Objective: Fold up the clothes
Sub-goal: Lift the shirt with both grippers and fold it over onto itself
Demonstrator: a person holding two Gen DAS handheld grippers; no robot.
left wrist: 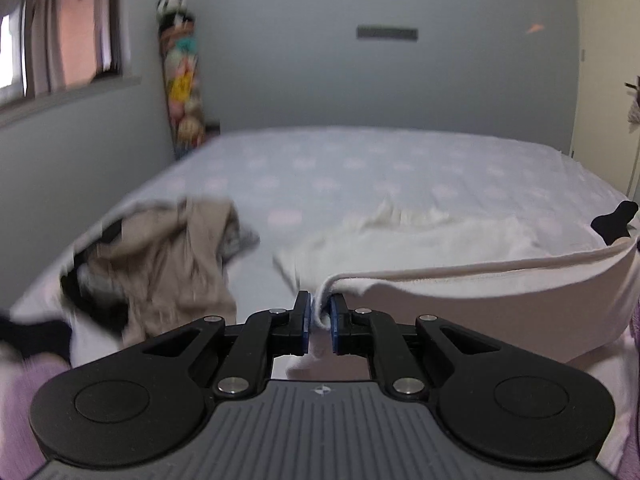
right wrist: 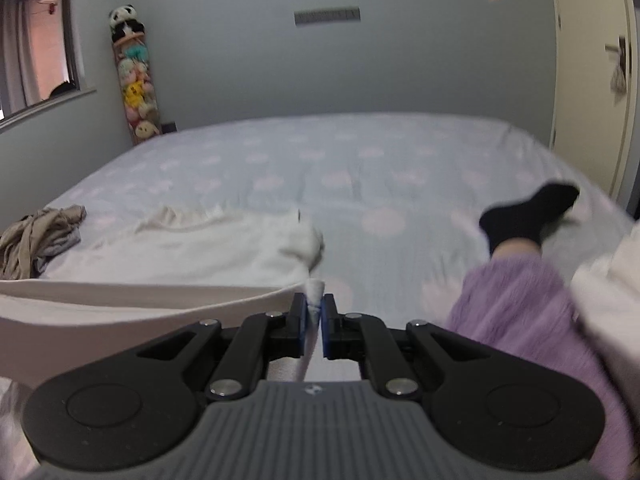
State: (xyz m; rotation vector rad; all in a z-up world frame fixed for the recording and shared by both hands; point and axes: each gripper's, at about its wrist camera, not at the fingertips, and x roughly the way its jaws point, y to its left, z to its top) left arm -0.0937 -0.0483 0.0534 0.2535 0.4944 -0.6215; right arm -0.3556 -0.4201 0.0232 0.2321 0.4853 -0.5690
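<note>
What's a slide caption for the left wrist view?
Left tool shut on the white garment's edge, lifting it taut over the bed, with a beige clothes pile at left.

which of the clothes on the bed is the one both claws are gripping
The white garment, its edge stretched between the left claw and right claw. The beige pile lies crumpled and untouched.

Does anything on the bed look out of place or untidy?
Yes. A crumpled beige garment lies in a heap on the bed's left side, unfolded. A person's leg in a black sock also rests on the bed, to the right.
</note>
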